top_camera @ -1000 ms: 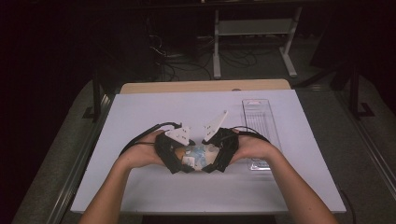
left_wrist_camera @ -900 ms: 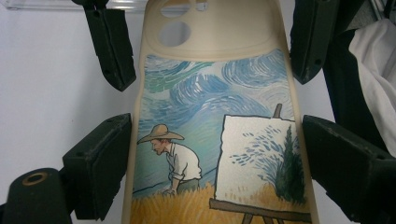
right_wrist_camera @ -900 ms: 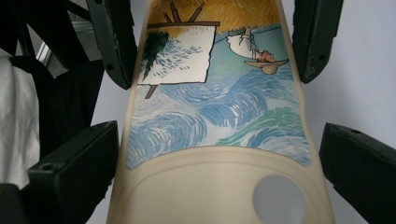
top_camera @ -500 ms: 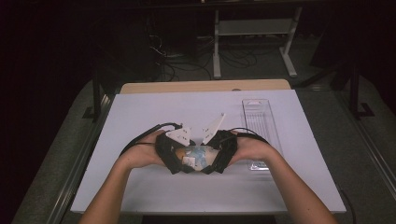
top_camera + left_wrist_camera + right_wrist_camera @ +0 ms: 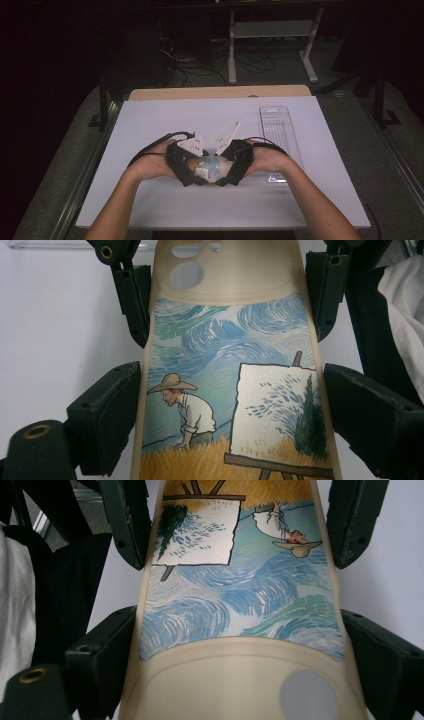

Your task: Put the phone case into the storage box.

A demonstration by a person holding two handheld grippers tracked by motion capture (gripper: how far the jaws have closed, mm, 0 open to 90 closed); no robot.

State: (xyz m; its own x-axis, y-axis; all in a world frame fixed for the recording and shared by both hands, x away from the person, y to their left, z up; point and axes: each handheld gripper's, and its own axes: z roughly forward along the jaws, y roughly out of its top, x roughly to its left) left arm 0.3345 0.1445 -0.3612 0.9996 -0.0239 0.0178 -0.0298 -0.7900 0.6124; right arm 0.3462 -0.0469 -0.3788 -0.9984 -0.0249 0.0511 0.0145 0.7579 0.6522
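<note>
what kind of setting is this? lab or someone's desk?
Most likely a lab or recording room, not a home desk. A white work table sits in a dark room, loose cables lie on the floor behind it beside a metal stand, and the hands hold camera-fitted tools around a painted phone case.

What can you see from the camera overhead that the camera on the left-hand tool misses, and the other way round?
High view alone: the person's forearms, the whole white table, a clear tray to the right, cables and a stand behind.

Left gripper view alone: the picture on the phone case in detail, a man in a straw hat bending beside an easel under a swirling blue sky, plus the camera cut-outs at the far end.

Both: the case held between the left gripper and right gripper, one at each end.
</note>
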